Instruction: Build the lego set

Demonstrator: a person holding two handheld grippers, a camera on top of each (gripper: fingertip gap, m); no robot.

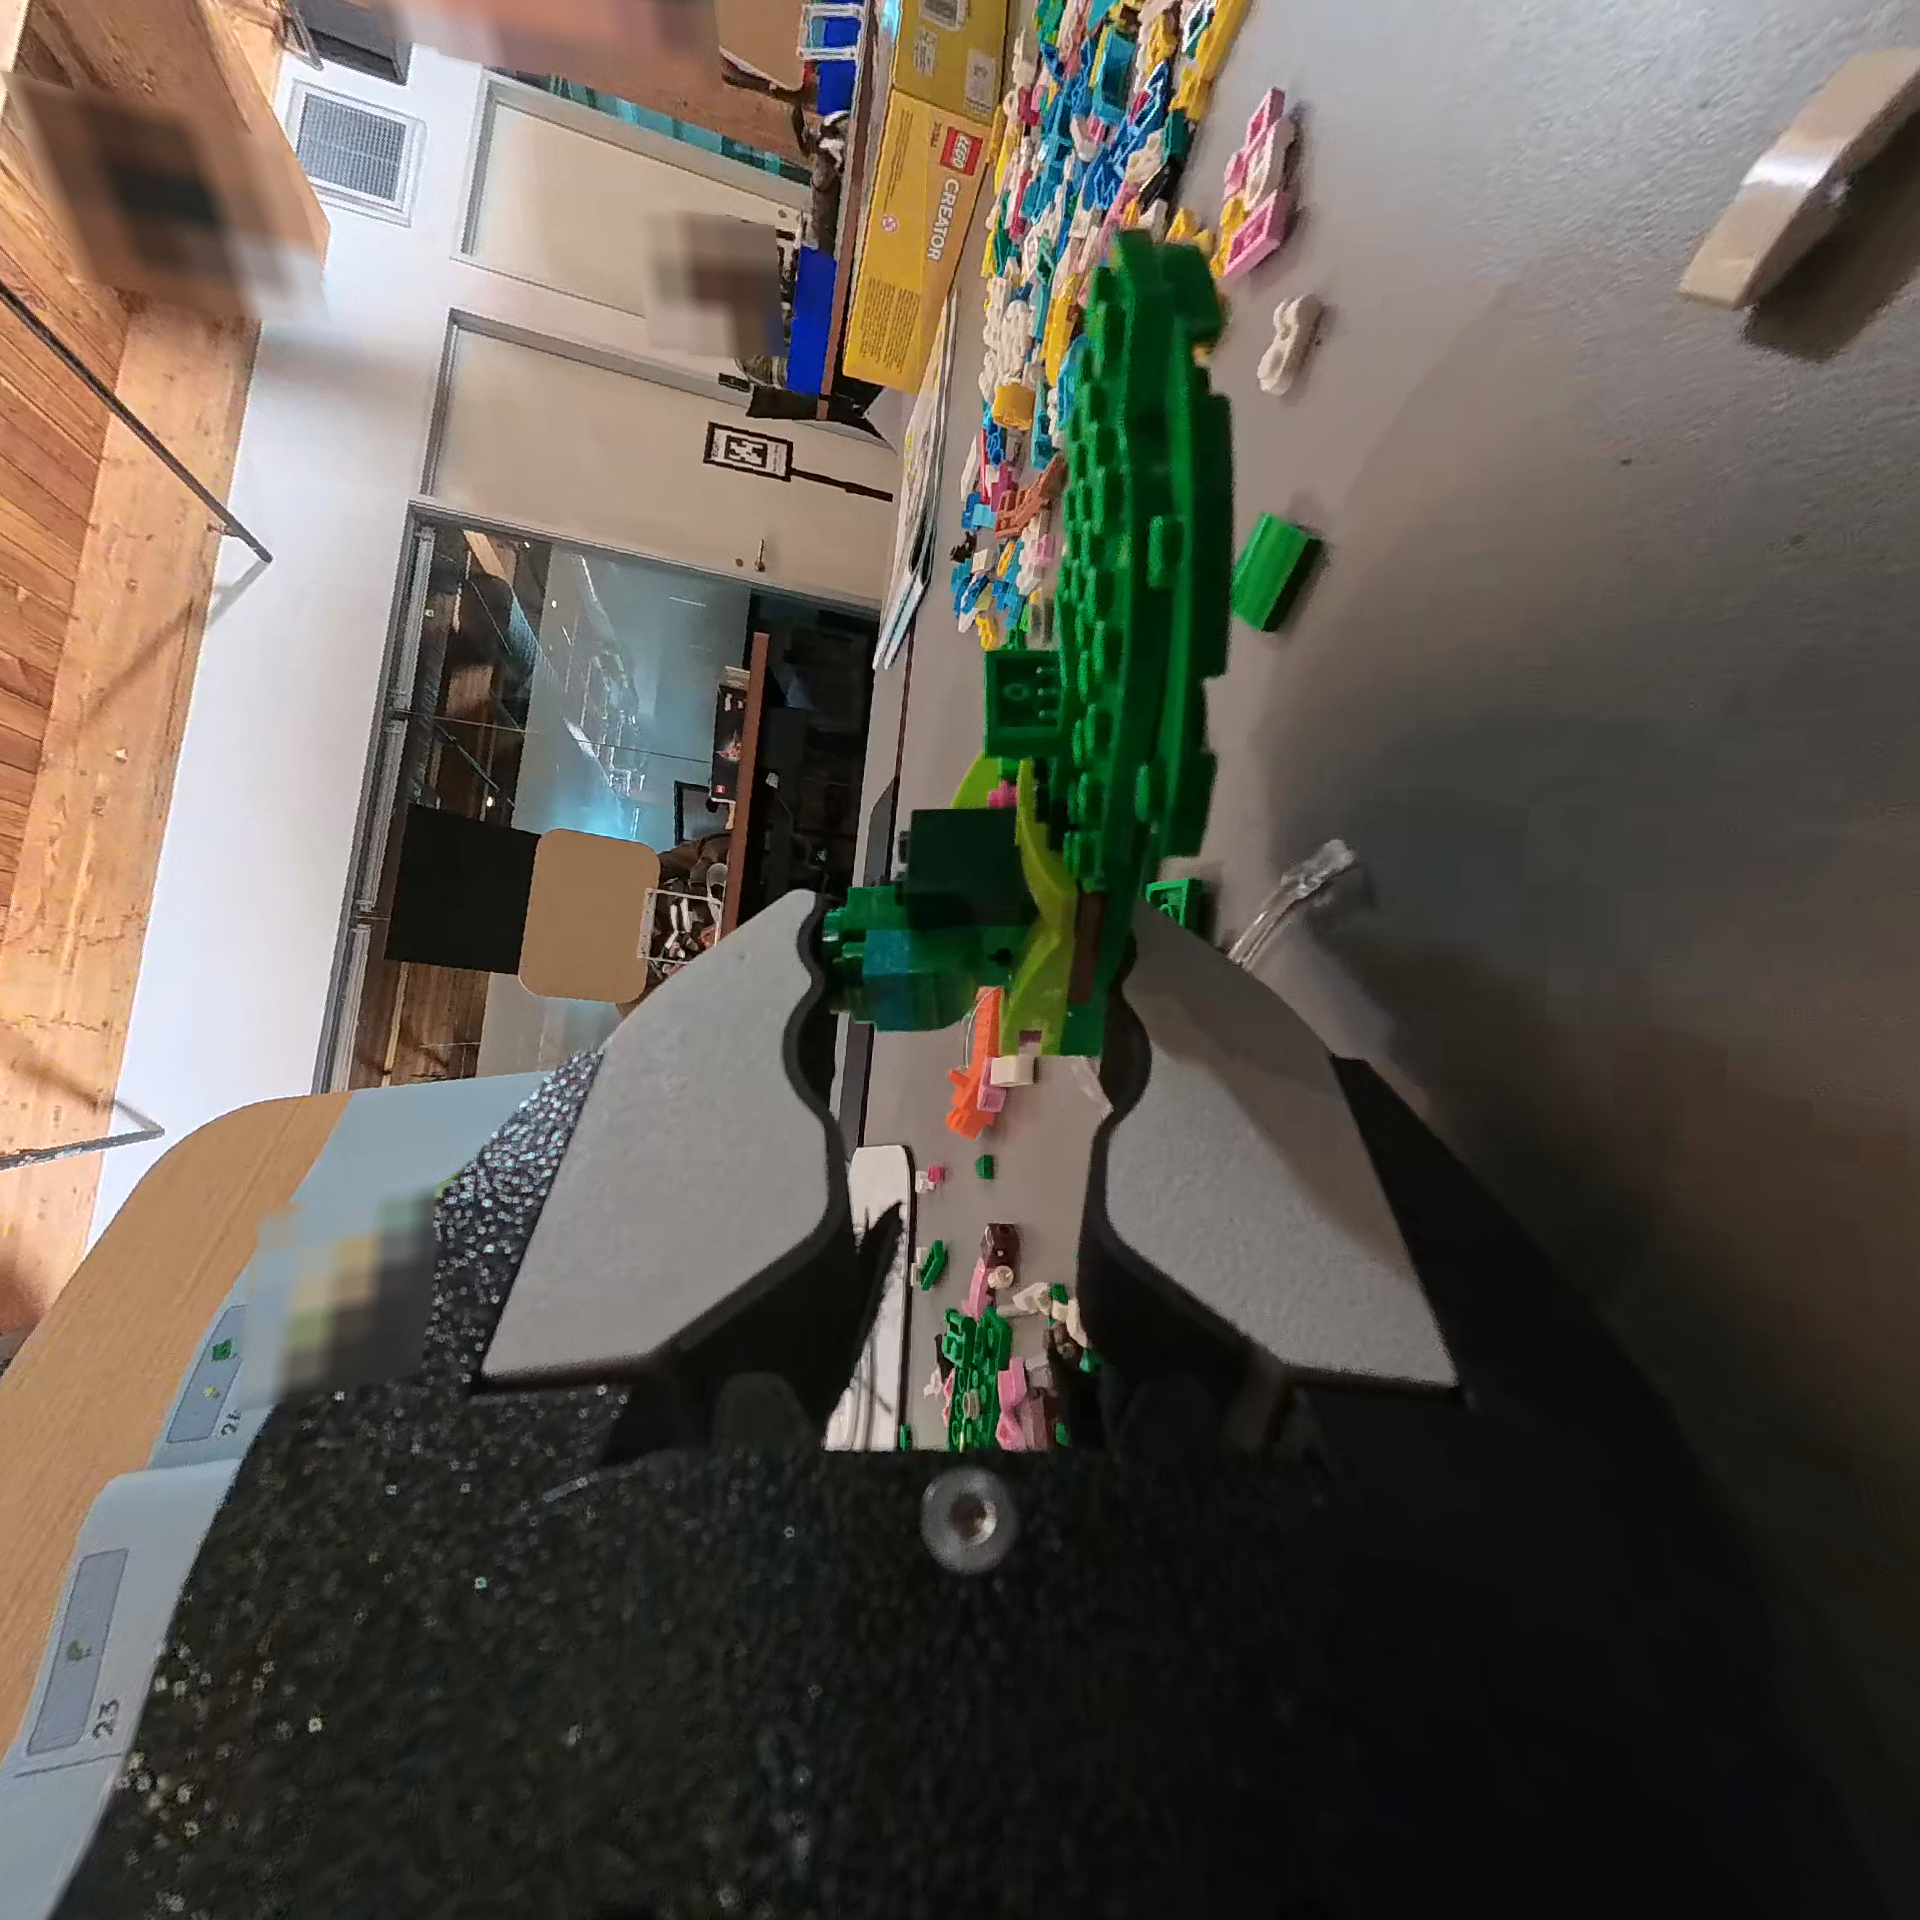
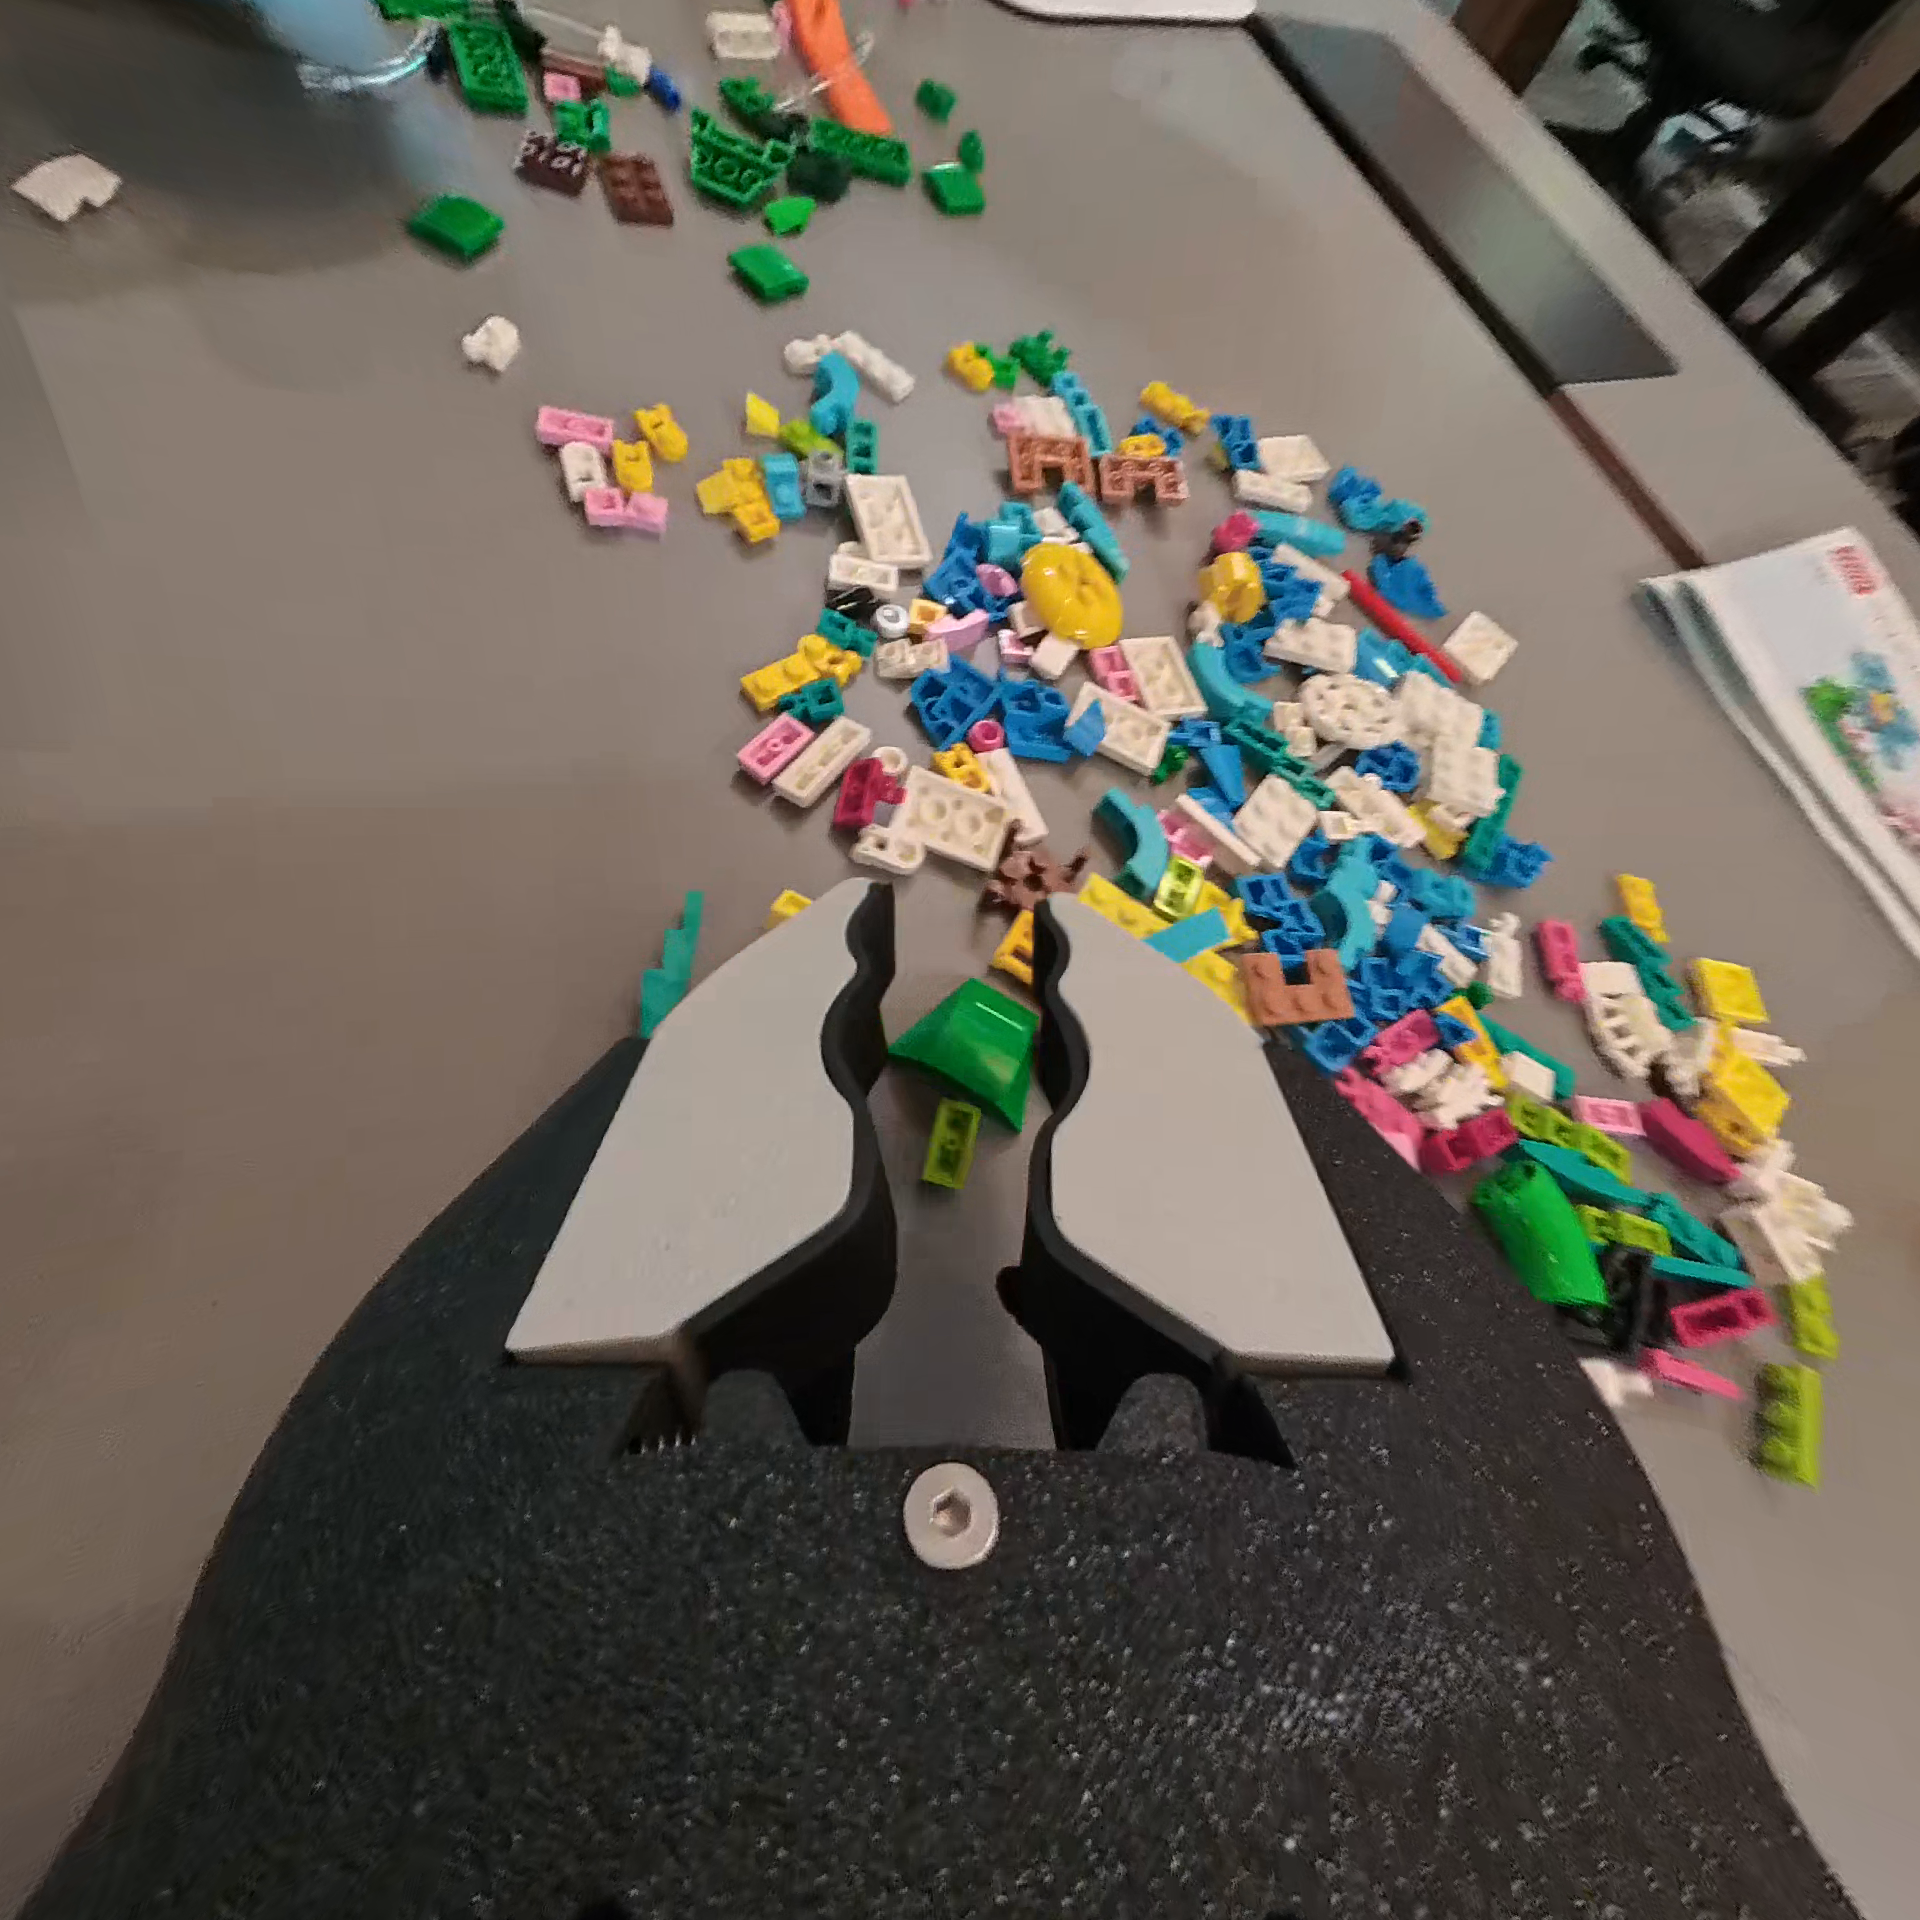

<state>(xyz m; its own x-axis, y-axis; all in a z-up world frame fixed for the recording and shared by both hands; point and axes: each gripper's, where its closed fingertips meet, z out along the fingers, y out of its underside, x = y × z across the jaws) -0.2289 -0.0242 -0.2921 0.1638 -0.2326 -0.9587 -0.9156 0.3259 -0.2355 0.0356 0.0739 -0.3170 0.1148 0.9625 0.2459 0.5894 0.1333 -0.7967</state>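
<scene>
Up close, a green curved slope piece [image 2: 971,1044] sits between the fingers of the right gripper [image 2: 966,914], apparently pinched further back with the tips a bit apart, while the left gripper [image 1: 977,935] is clamped on the near end of the green base build [image 1: 1132,623], tipped up on the grey table [image 1: 1558,727]. Only the base and some dark green and teal blocks look assembled so far. Further out, a big loose brick pile [image 2: 1195,707], the instruction booklet [image 2: 1808,686] and the yellow box [image 1: 925,208] are left, so it's judged early days.

Even indoor light; soft shadows on grey table [image 2: 260,727]; motion blur at edges; wide-angle distortion; left view rolled sideways.
</scene>
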